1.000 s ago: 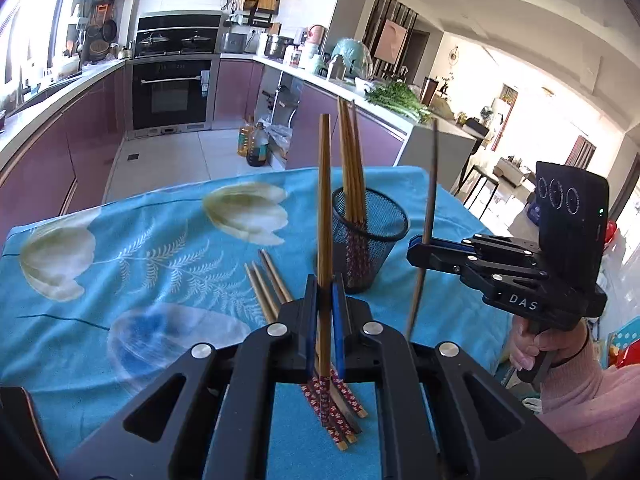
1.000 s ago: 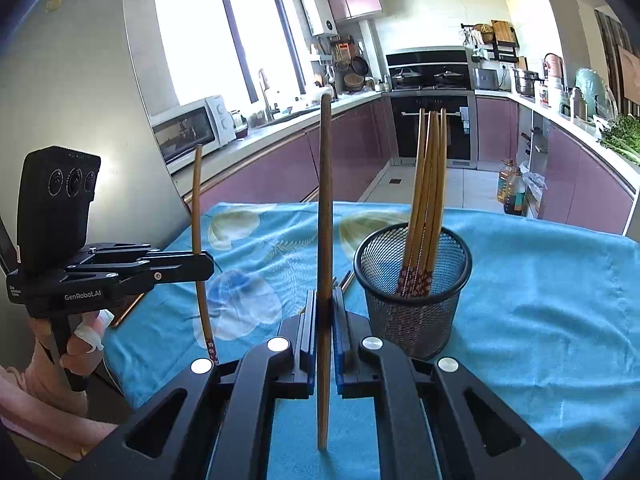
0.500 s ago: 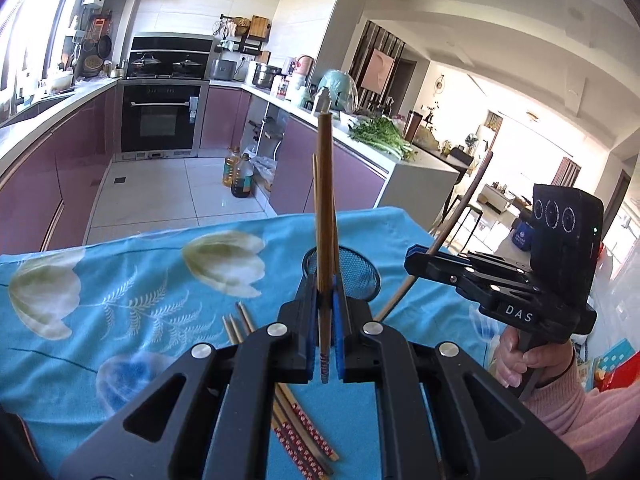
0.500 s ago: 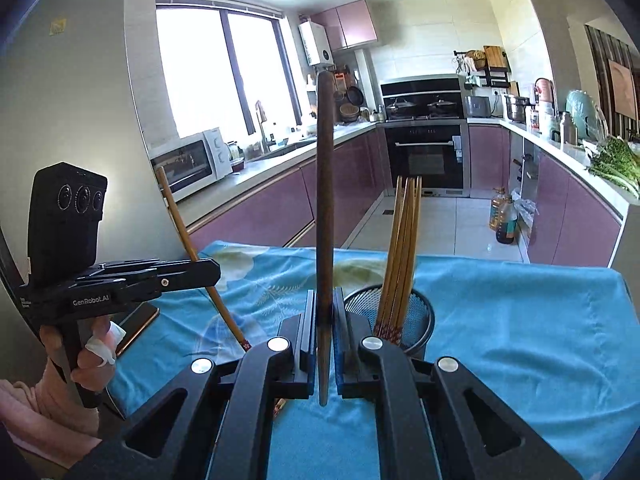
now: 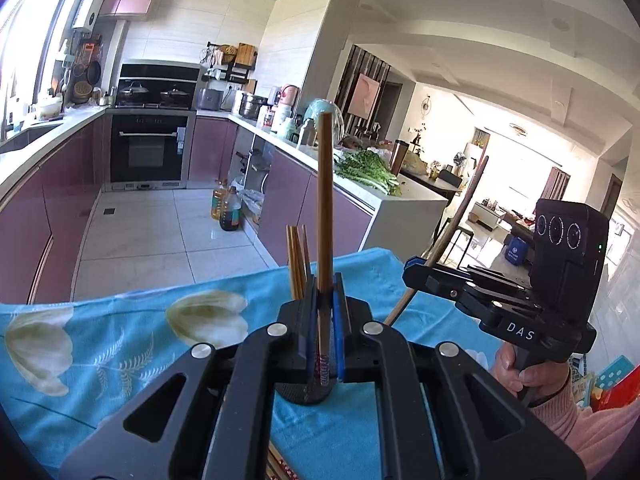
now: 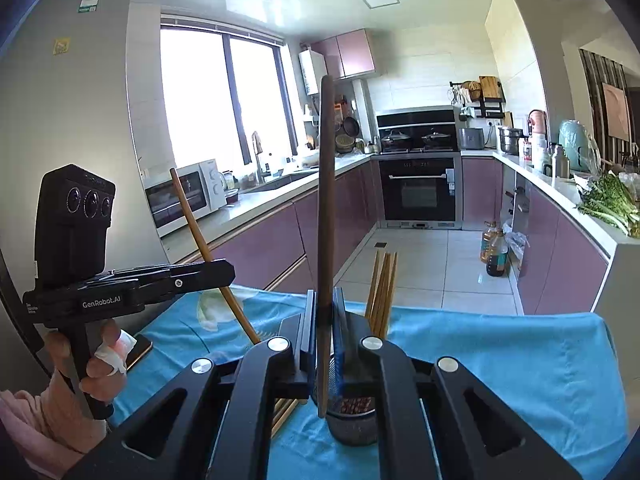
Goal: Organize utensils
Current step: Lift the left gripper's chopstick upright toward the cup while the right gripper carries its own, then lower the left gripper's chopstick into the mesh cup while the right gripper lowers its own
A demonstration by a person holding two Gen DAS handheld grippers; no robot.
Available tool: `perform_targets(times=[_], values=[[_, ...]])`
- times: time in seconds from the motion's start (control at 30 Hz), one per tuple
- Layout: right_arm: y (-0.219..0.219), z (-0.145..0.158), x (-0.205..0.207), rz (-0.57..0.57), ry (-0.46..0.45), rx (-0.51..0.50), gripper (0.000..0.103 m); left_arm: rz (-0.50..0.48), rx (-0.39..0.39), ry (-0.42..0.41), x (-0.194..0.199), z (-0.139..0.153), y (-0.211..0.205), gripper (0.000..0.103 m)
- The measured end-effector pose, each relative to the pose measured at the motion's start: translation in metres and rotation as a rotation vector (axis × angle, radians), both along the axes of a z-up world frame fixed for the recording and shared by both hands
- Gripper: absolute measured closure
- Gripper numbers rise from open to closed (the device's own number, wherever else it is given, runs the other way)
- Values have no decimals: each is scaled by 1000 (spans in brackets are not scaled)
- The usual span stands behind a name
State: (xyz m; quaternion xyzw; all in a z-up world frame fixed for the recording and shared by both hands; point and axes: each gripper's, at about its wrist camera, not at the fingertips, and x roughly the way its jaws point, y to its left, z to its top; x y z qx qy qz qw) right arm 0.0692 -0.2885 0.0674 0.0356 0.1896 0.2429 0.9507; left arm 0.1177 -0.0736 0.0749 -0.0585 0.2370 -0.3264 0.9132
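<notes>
A light brown chopstick (image 5: 325,216) is pinched upright between the blue pads of the left hand-held gripper (image 5: 324,320); the jaws are pressed together on its lower part, just above the patterned red tip. A darker chopstick (image 6: 326,216) is pinched in the same way by the right hand-held gripper (image 6: 325,336), and its lower end hangs free below the jaws. Both sticks are held above the dark mesh holder (image 6: 354,420), which stands on the table (image 6: 500,368) near its middle, on a blue cloth printed with pale tulips. Several chopsticks (image 6: 383,288) are already stood in the holder and lean together. A few more loose chopsticks (image 6: 282,414) are seen lying flat on the cloth beside the holder, toward the left edge of the table.

The sticks are judged to be very light, stiff and thin, made of smooth wood or bamboo, so they are likely to turn or slip in a flat pad if they are pinched far from the middle. A hold a little below the middle seems good, because the tip is left free to be guided into the holder. The holder looks light as well and could be tipped if a stick is pushed against its rim. The cloth is soft and may wrinkle under a dragged stick.
</notes>
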Motion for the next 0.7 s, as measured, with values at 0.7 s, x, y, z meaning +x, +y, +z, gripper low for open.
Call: perform_targets(times=[0.7], values=[[11, -42, 46, -32, 146, -53, 97, -33, 186, 105, 33, -36, -43, 96]])
